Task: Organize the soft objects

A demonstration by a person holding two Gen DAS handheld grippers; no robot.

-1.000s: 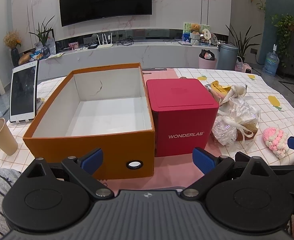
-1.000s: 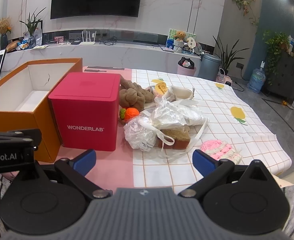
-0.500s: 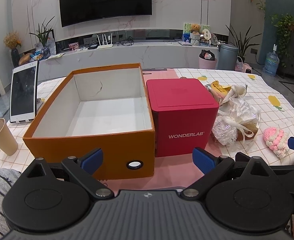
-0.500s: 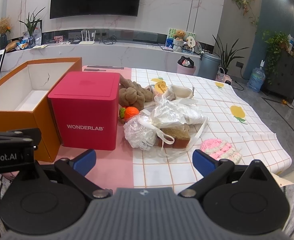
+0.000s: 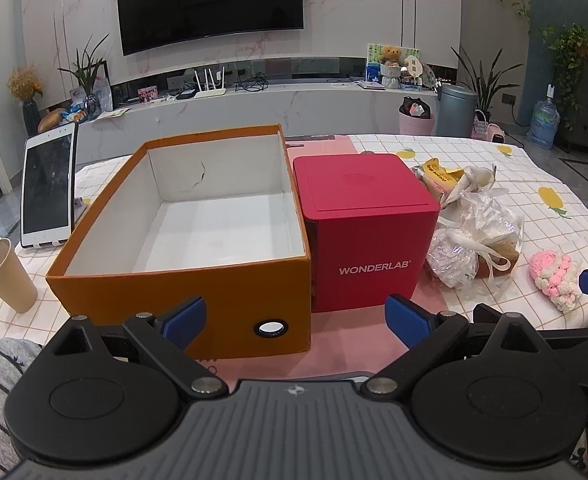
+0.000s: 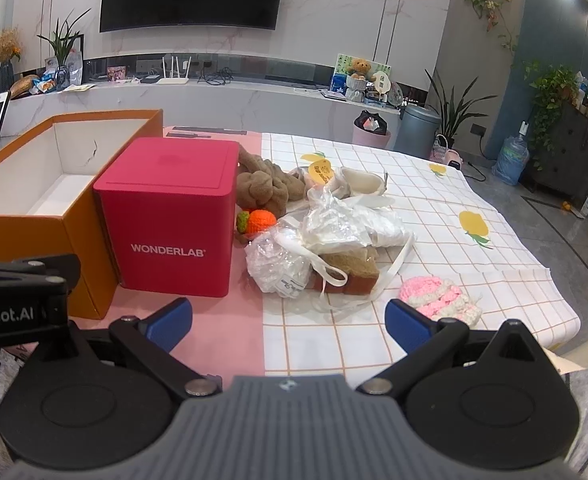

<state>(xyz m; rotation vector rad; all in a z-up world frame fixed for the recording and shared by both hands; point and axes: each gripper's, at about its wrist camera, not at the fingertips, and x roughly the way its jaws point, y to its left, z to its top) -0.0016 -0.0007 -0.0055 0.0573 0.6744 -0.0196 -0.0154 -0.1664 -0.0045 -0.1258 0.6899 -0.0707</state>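
My left gripper [image 5: 294, 318] and right gripper [image 6: 288, 318] both spread wide, empty. Orange box [image 5: 182, 284] empty; pink knit toy [image 6: 440, 300] beside the bagged pile [image 6: 334, 236].

A paper cup [image 5: 6, 276] stands near the table's left edge, a propped tablet [image 5: 48, 190] just behind it. Beyond the table, a television [image 5: 210, 2] hangs above a long counter [image 5: 254, 108] holding a router [image 5: 210, 86].
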